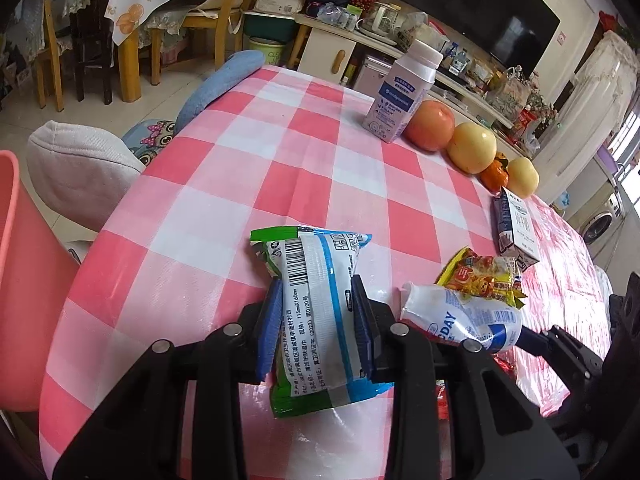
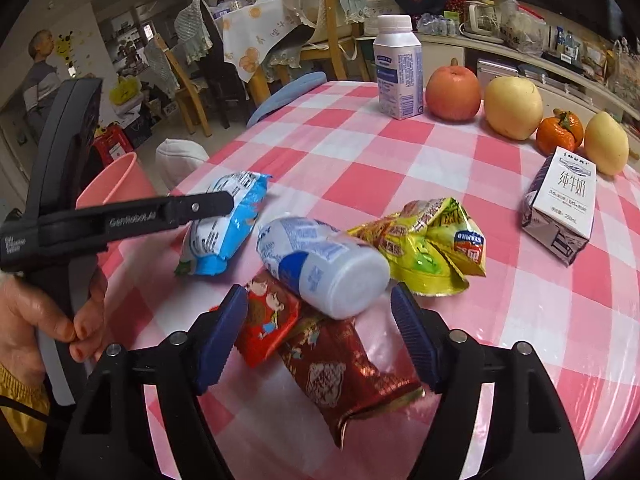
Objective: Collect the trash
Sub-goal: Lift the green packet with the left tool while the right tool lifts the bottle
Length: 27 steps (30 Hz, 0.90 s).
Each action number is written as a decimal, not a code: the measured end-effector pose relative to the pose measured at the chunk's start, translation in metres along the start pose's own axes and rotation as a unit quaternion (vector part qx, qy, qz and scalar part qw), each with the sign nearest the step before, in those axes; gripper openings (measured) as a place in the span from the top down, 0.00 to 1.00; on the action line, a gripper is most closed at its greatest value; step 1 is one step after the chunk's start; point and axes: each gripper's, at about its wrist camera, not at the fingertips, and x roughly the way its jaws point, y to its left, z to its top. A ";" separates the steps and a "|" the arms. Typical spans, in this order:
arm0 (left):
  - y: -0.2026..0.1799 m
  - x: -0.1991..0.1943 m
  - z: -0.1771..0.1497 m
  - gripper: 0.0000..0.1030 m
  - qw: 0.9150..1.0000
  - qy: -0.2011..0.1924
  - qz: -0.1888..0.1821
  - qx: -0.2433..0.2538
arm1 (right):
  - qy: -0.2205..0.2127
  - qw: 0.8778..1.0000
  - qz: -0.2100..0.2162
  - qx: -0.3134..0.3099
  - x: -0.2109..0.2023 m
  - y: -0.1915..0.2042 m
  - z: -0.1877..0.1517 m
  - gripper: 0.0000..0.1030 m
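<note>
Crinkly blue-and-white plastic wipes packet [image 1: 316, 312], green at both ends, sits pinched between my left gripper's [image 1: 316, 320] ribbed blue pads, its long axis pointing away over the glossy pink-checked tablecloth [image 1: 280, 152]. My right gripper [image 2: 320, 320] hangs spread around a toppled white plastic bottle [image 2: 320, 268], atop foil wrappers; a pink bin [image 1: 24, 280] stands left.
</note>
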 end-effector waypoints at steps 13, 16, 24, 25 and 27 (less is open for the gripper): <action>0.009 -0.003 0.000 0.66 1.000 0.001 -0.008 -0.006 | 0.006 0.999 0.024 0.028 0.035 -0.007 0.020 0.15; 0.012 -0.003 0.001 0.66 1.000 0.001 -0.011 -0.011 | 0.002 1.000 0.019 0.025 0.035 -0.004 0.019 0.23; 0.013 -0.003 0.000 0.66 1.000 0.001 -0.013 -0.014 | 0.001 1.000 0.013 0.005 0.033 0.006 0.017 0.52; 0.013 -0.003 0.000 0.66 1.000 0.001 -0.013 -0.014 | 0.001 1.000 0.013 0.002 0.033 0.007 0.017 0.53; 0.015 -0.004 0.001 0.66 1.000 0.001 -0.013 -0.015 | 0.003 1.000 0.016 -0.008 0.033 0.012 0.016 0.53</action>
